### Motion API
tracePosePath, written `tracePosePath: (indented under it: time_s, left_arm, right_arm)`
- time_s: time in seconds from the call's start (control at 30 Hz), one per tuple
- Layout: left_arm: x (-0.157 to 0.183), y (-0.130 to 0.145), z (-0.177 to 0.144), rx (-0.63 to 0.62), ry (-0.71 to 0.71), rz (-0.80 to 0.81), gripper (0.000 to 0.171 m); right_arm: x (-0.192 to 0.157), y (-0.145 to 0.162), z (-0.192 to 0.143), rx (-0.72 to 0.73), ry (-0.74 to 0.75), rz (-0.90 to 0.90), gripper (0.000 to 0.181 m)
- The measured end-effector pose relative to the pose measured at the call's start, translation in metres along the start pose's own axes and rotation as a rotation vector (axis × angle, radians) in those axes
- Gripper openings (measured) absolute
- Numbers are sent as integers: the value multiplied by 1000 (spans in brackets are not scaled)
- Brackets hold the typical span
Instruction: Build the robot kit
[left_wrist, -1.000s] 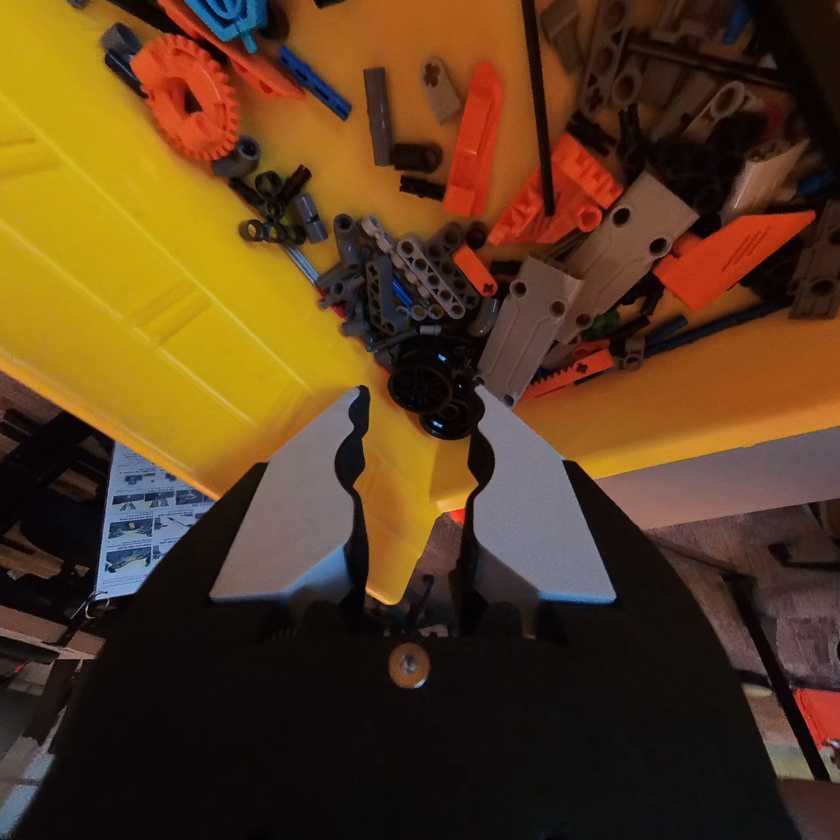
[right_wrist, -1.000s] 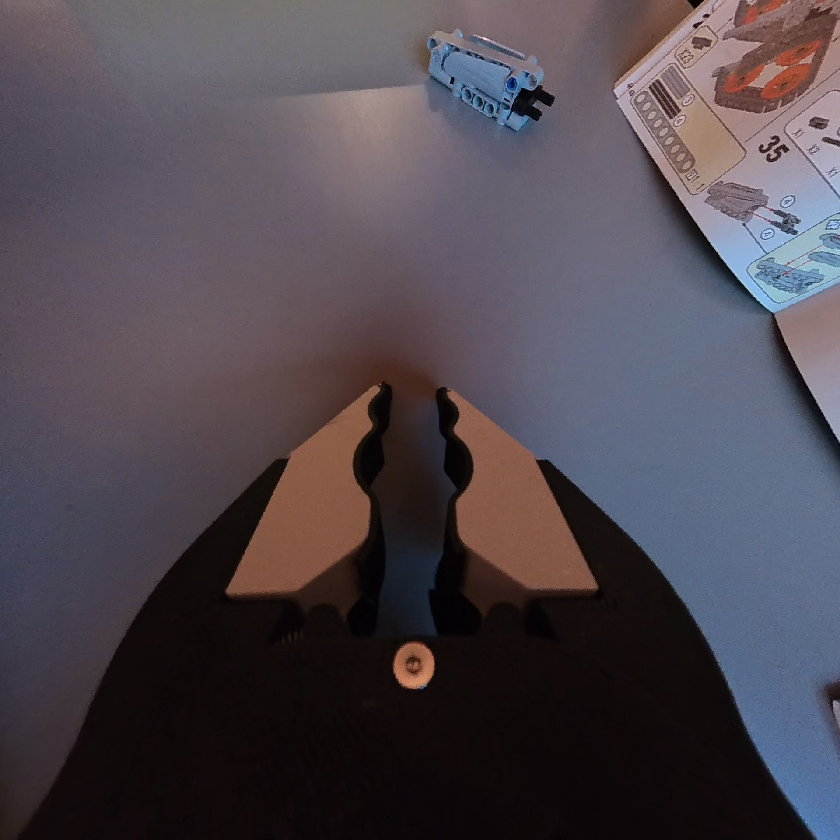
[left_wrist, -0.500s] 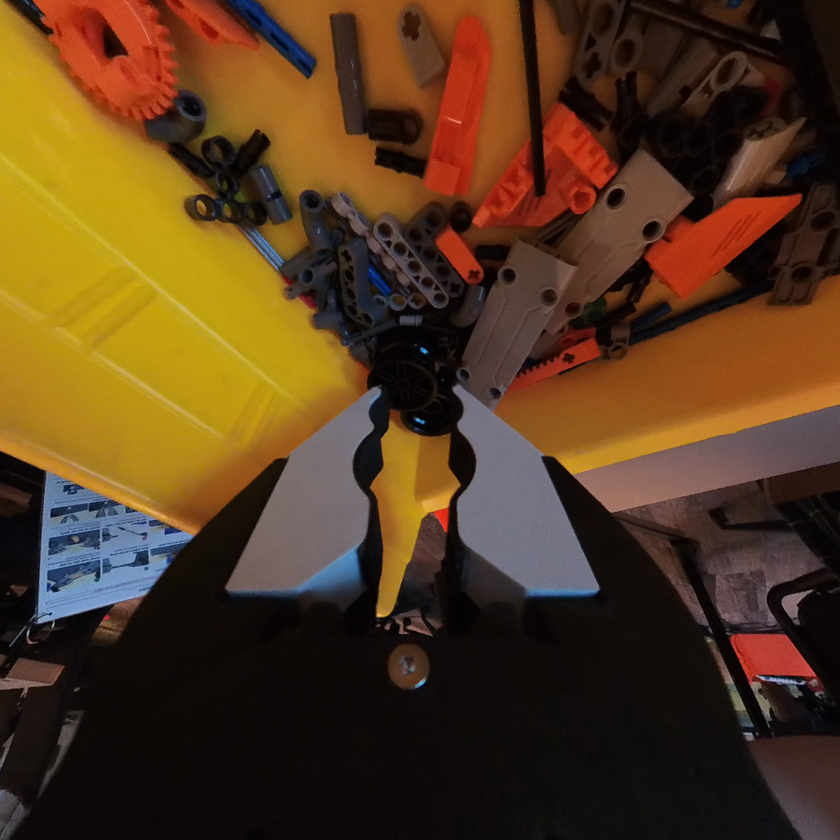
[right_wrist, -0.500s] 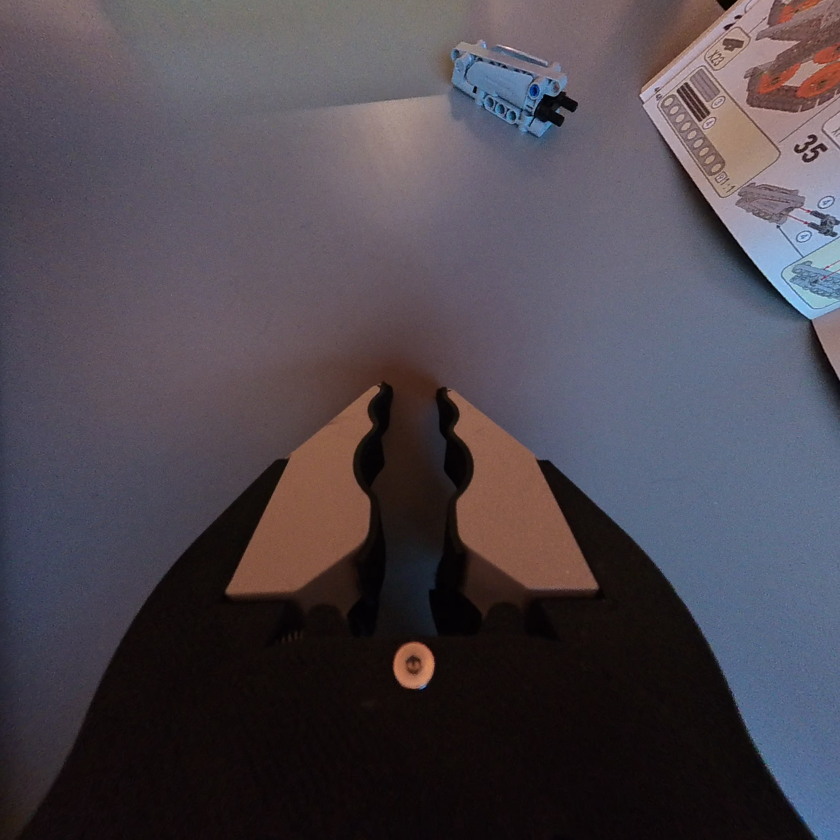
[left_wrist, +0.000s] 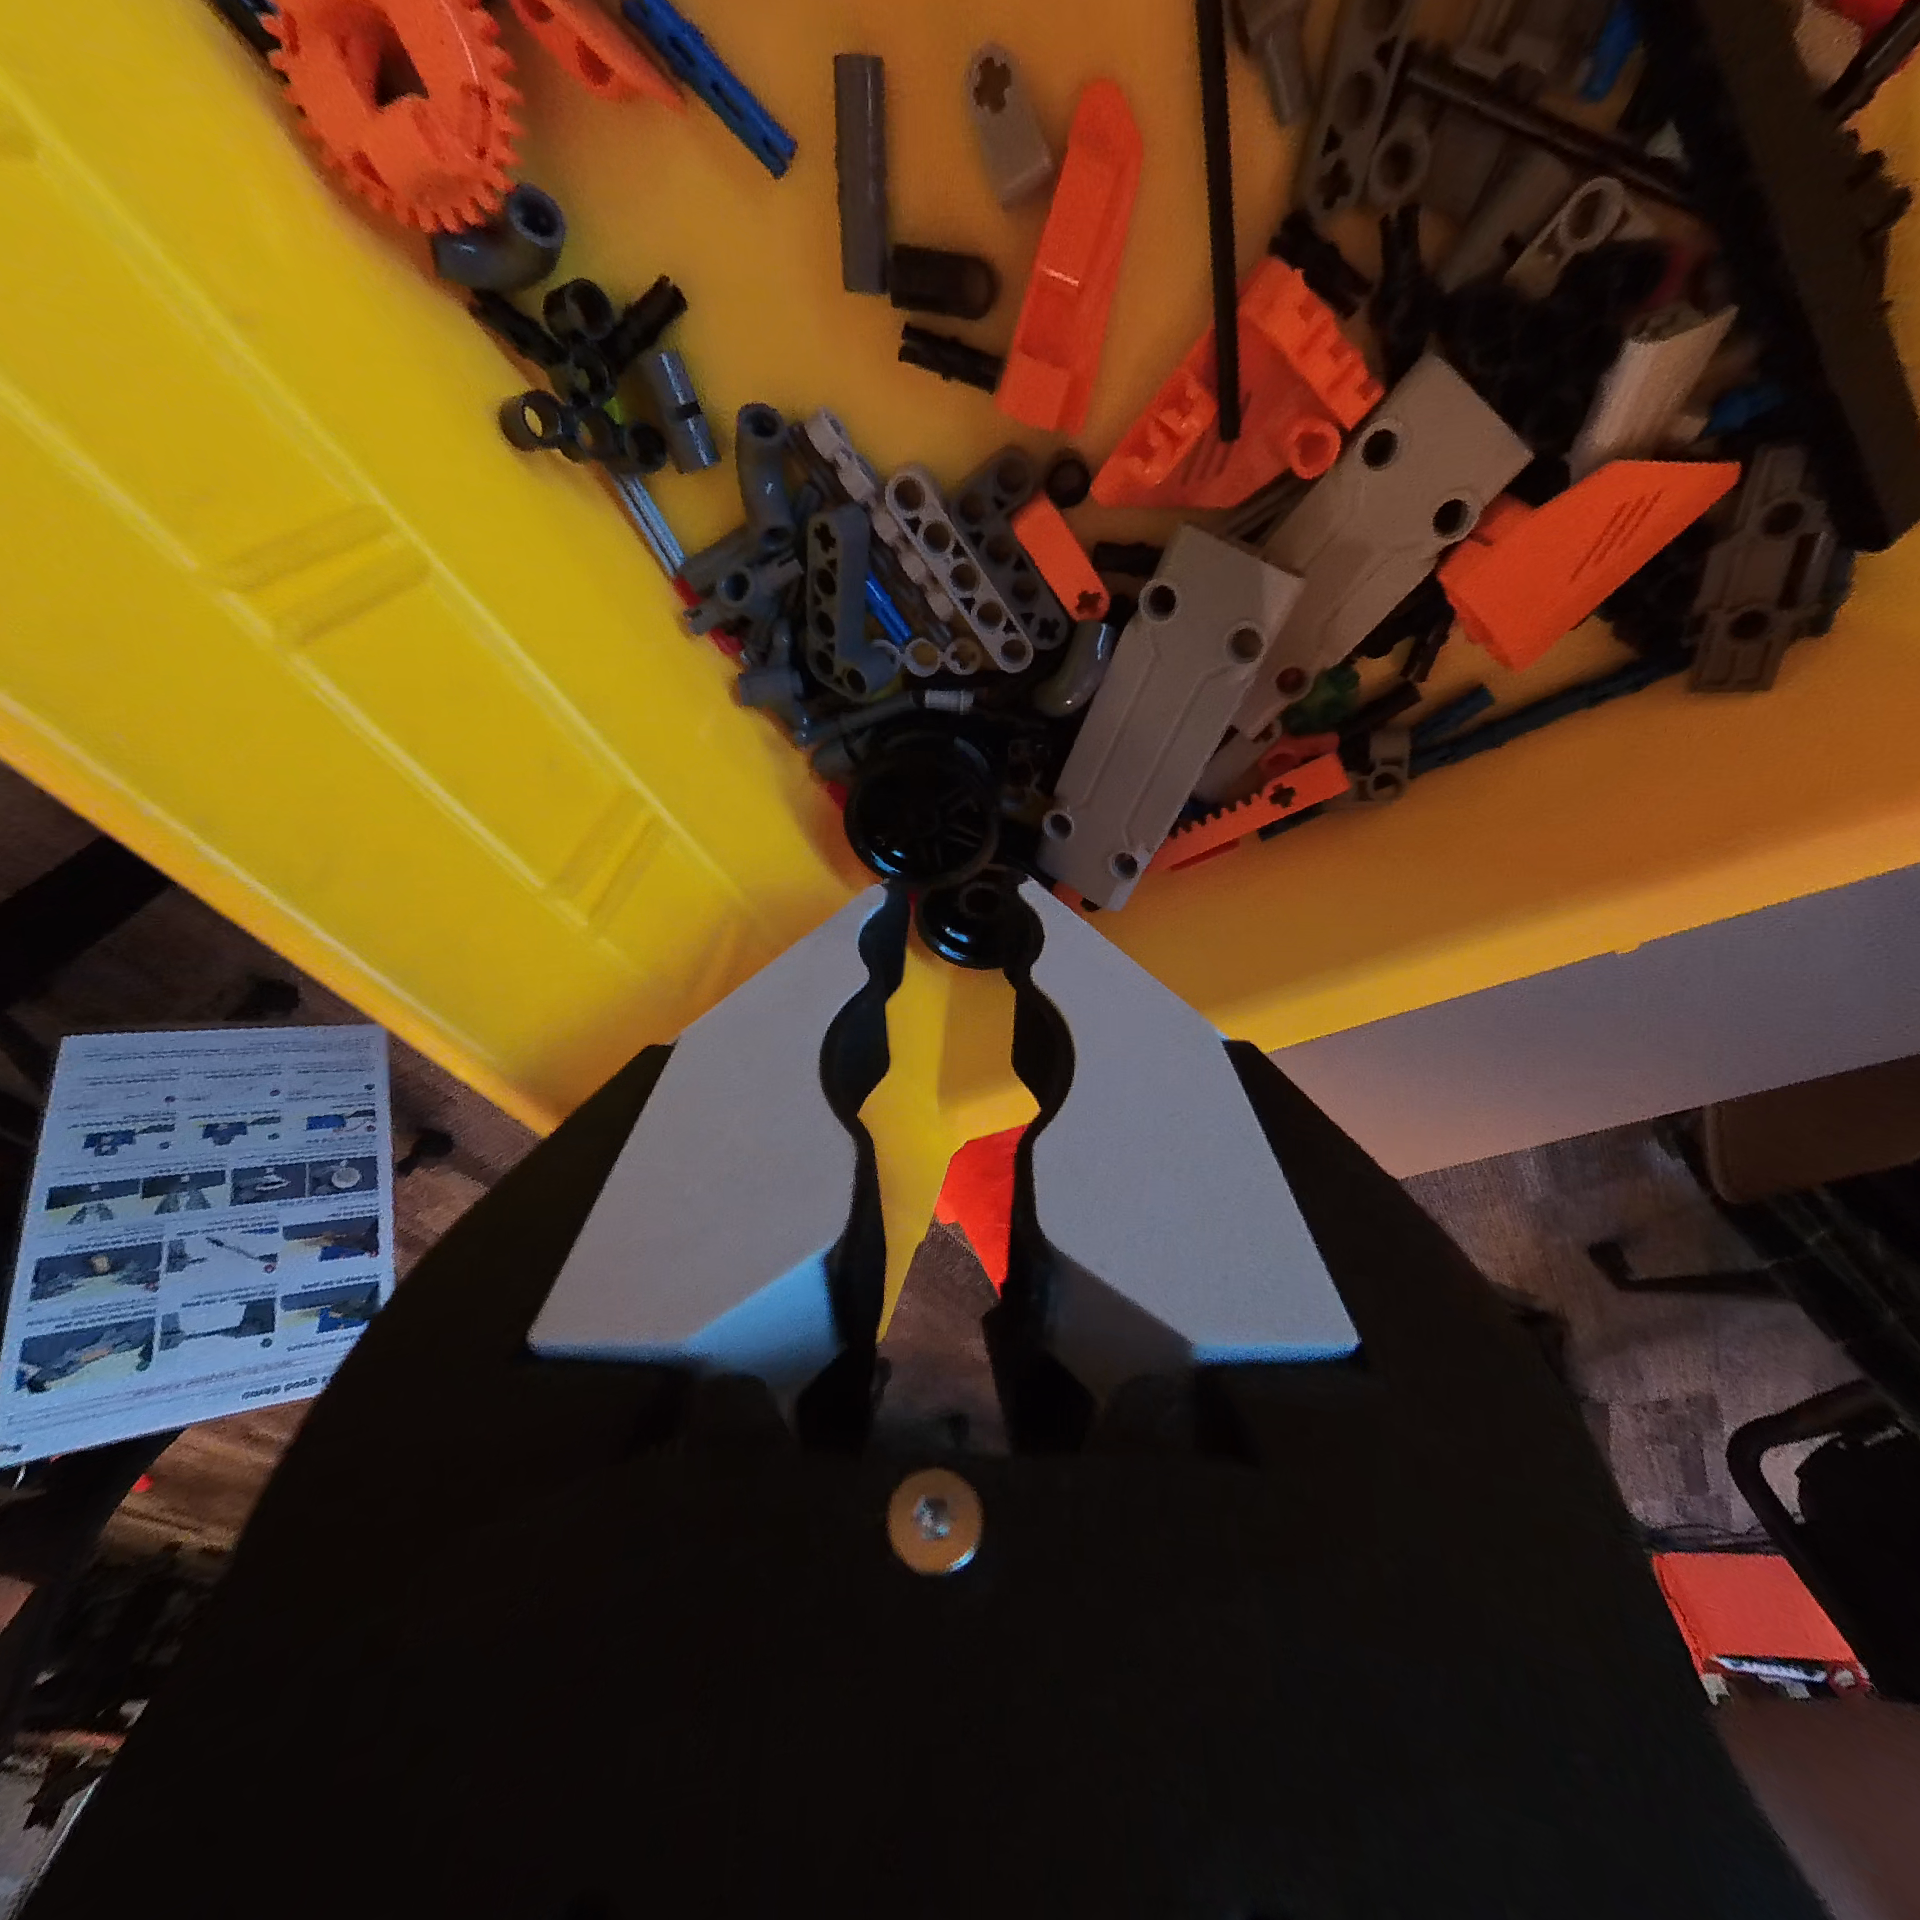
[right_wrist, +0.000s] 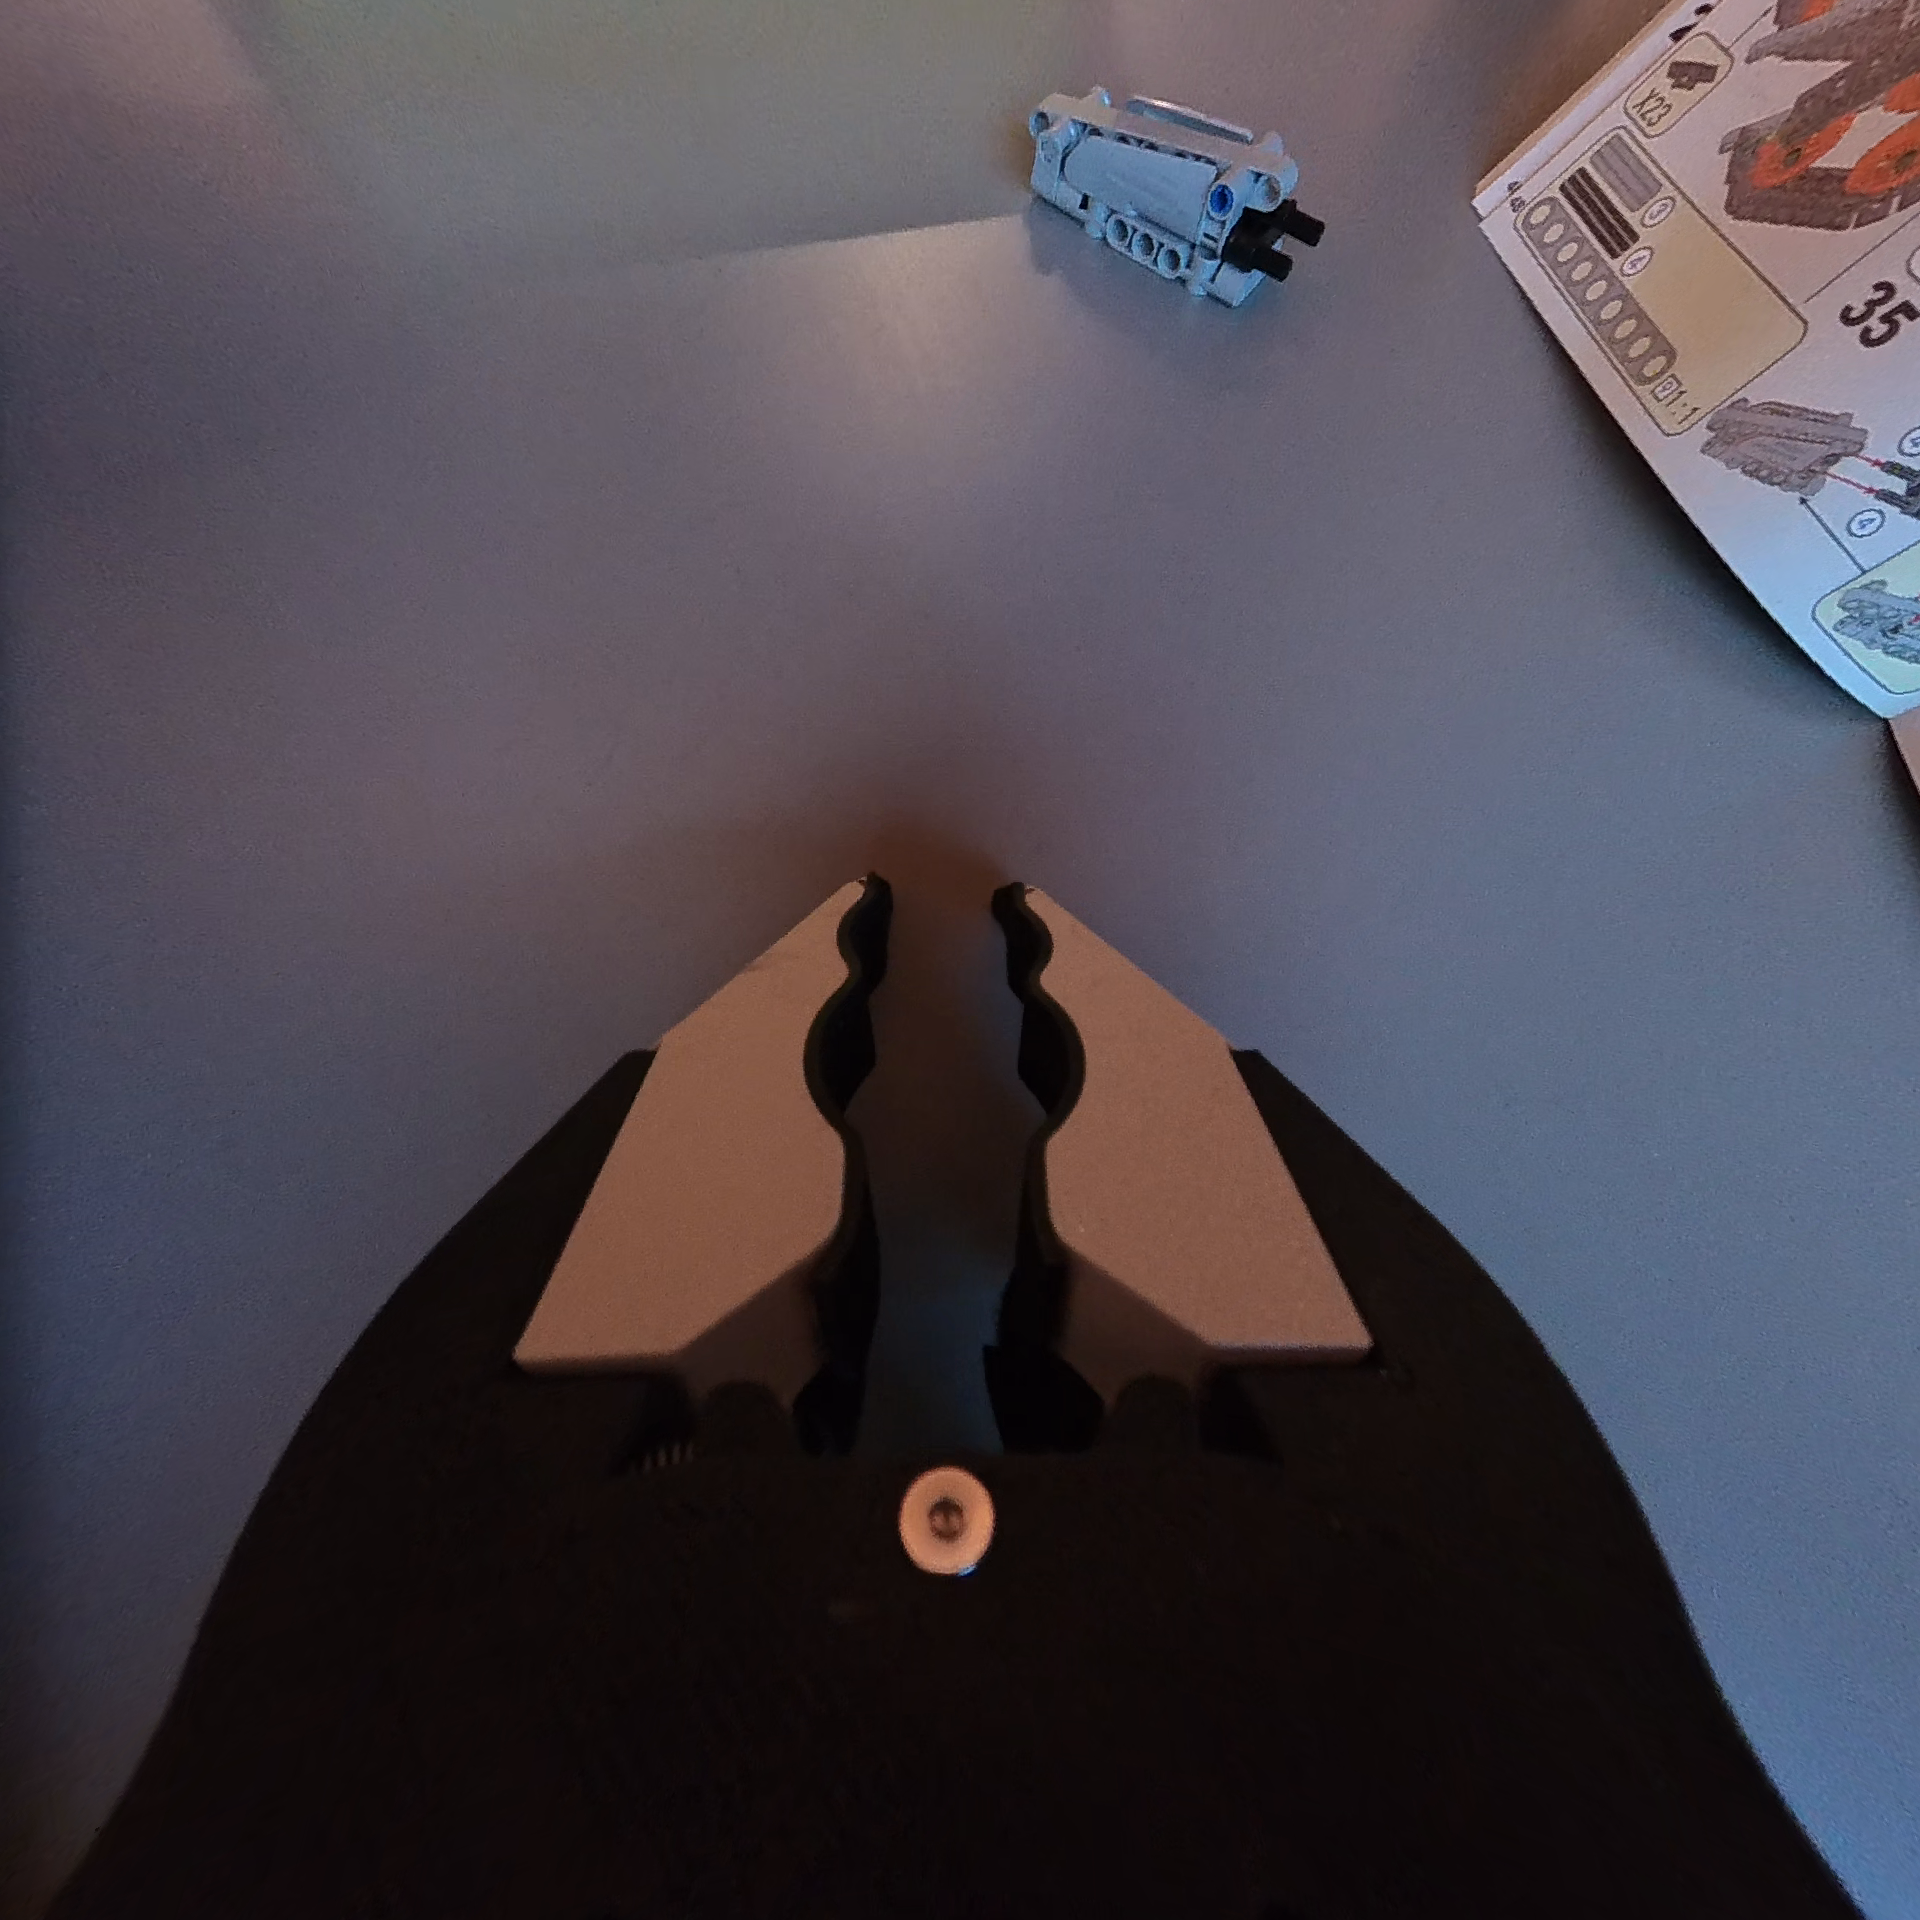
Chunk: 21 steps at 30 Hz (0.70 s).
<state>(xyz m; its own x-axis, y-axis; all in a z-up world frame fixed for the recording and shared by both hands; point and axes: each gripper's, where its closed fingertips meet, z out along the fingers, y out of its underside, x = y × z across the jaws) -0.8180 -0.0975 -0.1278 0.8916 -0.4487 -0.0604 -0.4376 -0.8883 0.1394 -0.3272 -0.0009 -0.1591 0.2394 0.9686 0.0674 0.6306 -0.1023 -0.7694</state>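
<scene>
Dim, warm-toned light throughout. Smooth grey desk, matte, with a paler band of light across its far part and a faint orange glow near the middle. From the left wrist view, the desk's pale edge runs above a patterned brown-grey carpet floor. Dark furniture legs and frames stand on the carpet at right; more dark framework at left. A printed sheet with small photos lies low at left. An orange box-like object sits on the floor at lower right.
</scene>
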Motion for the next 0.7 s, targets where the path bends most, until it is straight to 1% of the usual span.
tracePosePath:
  time_s: [0.13, 0.2, 0.3, 0.4, 0.57, 0.63, 0.7]
  left_arm:
    - [-1, -2, 7, -21, -67, 32, 21]
    - [-4, -2, 12, -40, -105, 55, 18]
    - [-6, -3, 14, -46, -135, 69, 18]
    - [-8, -10, 10, 1, -141, 80, 5]
    - [-10, -10, 2, 50, -104, 61, 3]
    - [-6, -13, -4, 104, -66, 51, 3]
    - [0, -18, -16, 194, -17, 34, 3]
  right_arm:
    - [0, 0, 0, 0, -3, 4, 23]
    - [0, 0, 0, 0, -4, 6, 23]
    - [0, 0, 0, 0, -4, 6, 22]
    - [0, 0, 0, 0, -5, 6, 23]
    - [0, 0, 0, -1, -9, 10, 23]
    - [0, 0, 0, -1, -9, 11, 23]
    - [0, 0, 0, -1, -9, 10, 23]
